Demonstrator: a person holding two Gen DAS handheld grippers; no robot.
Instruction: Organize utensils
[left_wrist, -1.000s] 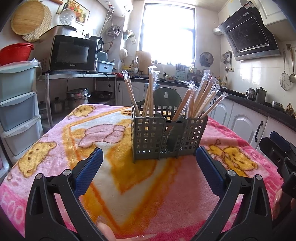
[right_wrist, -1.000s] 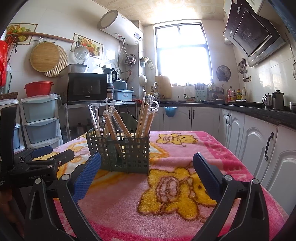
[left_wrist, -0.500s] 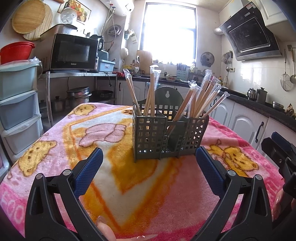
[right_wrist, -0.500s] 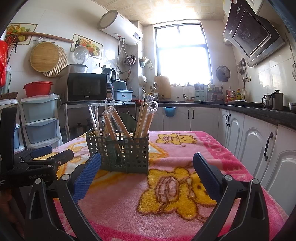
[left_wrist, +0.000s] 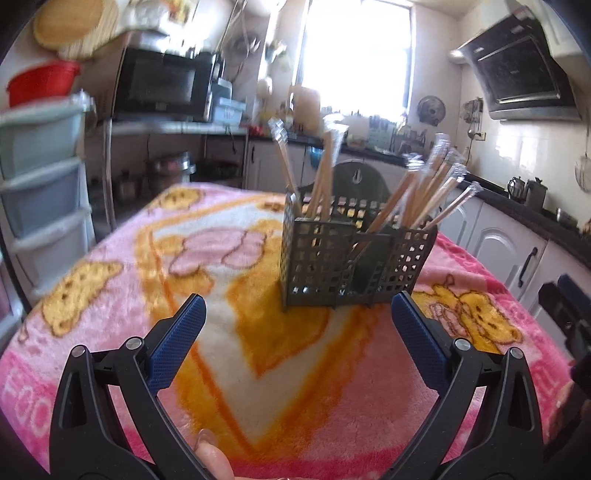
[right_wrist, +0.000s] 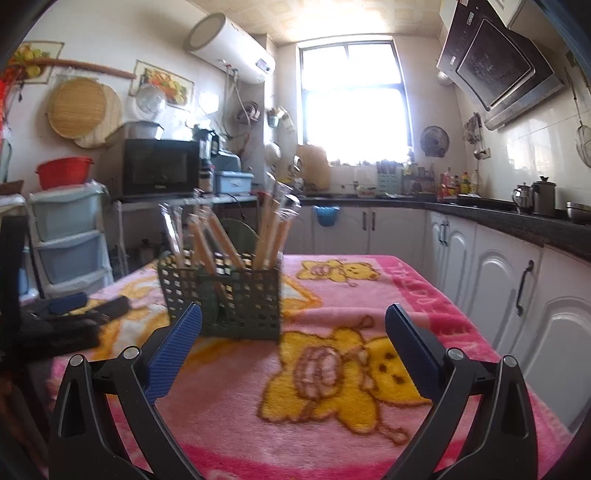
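Fingers (left_wrist: 177, 332) of the left gripper (left_wrist: 297, 325), black with blue ribbed pads, spread wide apart, holding nothing, above the near part of a pink and yellow fleece blanket with cartoon bears (left_wrist: 110, 306) that covers the table. Right gripper (right_wrist: 293, 330) likewise spread wide and empty over the same blanket's near right area. Dark grey square-mesh plastic utensil caddy (left_wrist: 351, 262), standing upright at mid-table, just beyond the left gripper's fingertips and apart from them; seen from the right wrist it sits behind the left pad. Wooden chopsticks in clear plastic sleeves (left_wrist: 428, 188), many, leaning outward from the caddy's compartments; one group to the left, one fanned to the right. Green chair back (left_wrist: 358, 181), directly behind the caddy at the table's far edge. Black microwave oven (right_wrist: 159, 170), far left on a shelf. Pale blue stacked plastic drawers (right_wrist: 70, 236), left, with a red plastic basin (right_wrist: 62, 171) above. White cylindrical water heater (right_wrist: 229, 48), high on the far wall. Black slanted range hood (right_wrist: 495, 62), upper right. White cabinet doors (right_wrist: 491, 280), right side, beside the table.
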